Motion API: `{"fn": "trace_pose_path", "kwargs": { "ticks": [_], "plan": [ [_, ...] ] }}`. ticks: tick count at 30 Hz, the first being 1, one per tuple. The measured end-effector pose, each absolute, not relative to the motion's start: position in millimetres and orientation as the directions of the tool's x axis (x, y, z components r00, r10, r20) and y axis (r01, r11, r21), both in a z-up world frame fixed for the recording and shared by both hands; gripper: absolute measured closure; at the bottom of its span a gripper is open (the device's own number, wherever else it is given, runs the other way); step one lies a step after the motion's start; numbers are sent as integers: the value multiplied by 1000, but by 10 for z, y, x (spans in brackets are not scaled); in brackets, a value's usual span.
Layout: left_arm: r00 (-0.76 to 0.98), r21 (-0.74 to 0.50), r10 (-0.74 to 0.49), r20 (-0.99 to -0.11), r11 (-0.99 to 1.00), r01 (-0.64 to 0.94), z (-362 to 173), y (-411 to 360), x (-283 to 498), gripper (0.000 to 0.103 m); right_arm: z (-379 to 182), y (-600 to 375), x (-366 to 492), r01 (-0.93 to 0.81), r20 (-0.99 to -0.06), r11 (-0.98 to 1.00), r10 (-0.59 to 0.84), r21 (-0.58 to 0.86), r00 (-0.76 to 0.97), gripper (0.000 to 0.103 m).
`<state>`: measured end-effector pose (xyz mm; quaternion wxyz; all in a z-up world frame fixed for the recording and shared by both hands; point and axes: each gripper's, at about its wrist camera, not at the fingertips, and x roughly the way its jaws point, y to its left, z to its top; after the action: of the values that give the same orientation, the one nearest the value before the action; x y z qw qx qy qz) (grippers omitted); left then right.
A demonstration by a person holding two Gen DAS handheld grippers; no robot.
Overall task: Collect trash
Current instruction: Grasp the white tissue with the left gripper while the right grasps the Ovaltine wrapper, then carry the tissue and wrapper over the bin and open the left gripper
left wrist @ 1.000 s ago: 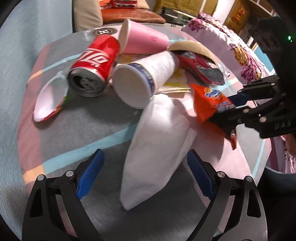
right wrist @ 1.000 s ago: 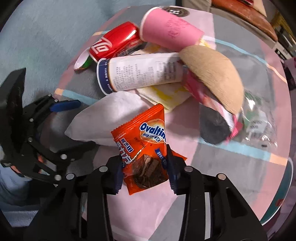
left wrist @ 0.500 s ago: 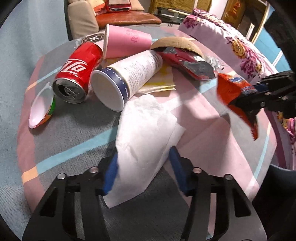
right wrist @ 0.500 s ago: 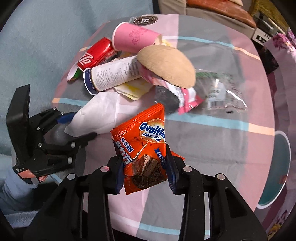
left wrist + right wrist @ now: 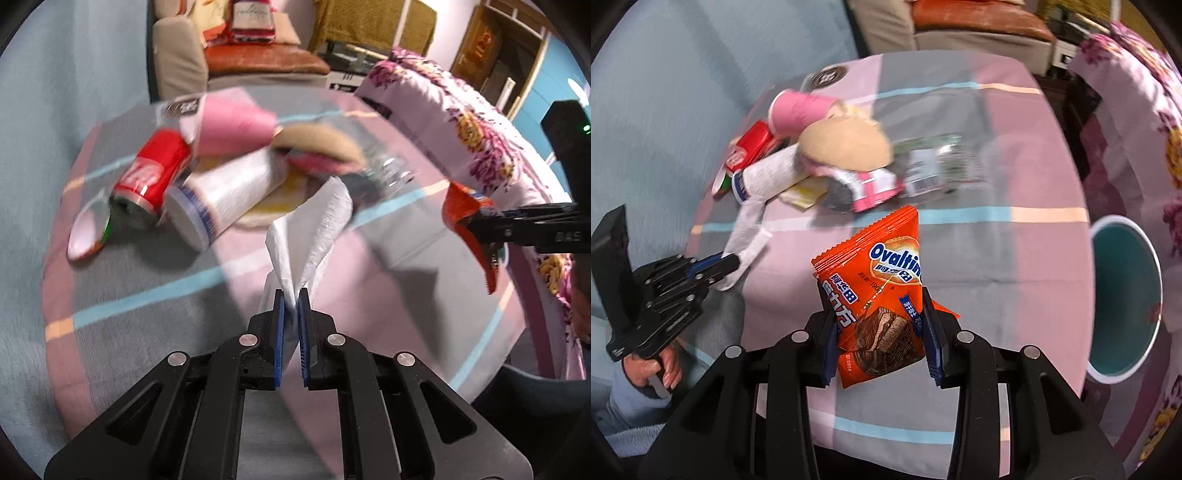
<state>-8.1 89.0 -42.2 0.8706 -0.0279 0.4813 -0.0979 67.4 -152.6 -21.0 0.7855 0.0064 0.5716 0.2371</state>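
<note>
Grippers both angle down over the worktop (image 5: pixel 1015 177): left gripper (image 5: pixel 290 295) pinched tight on a white napkin (image 5: pixel 314 221) lifted clear of it, right gripper (image 5: pixel 877 325) clamping an orange snack packet (image 5: pixel 882 288). Only the right view shows the teal bin (image 5: pixel 1123 295) (just beside the worktop's edge).

Counter (image 5: pixel 1015 258): near and right-hand cloth bare, open passage between both hand-held grippers. Obstacle cluster at far left: red can (image 5: pixel 151 173), white cup (image 5: pixel 225 192), pink cup (image 5: pixel 232 127), tan disc (image 5: pixel 846 146), clear wrapper (image 5: pixel 931 166), lying touching. Teal bin (image 5: pixel 1123 310) stands open just beside the counter's right edge.
</note>
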Motion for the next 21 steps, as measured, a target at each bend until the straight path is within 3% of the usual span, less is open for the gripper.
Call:
{"fn": "trace_pose_path", "kwargs": {
  "ticks": [21],
  "plan": [
    [455,-194,-404,-794,877,440,-46,-1308,781,95,63,-3633,814,-20,-819,940,307,340,484,67]
  ]
}}
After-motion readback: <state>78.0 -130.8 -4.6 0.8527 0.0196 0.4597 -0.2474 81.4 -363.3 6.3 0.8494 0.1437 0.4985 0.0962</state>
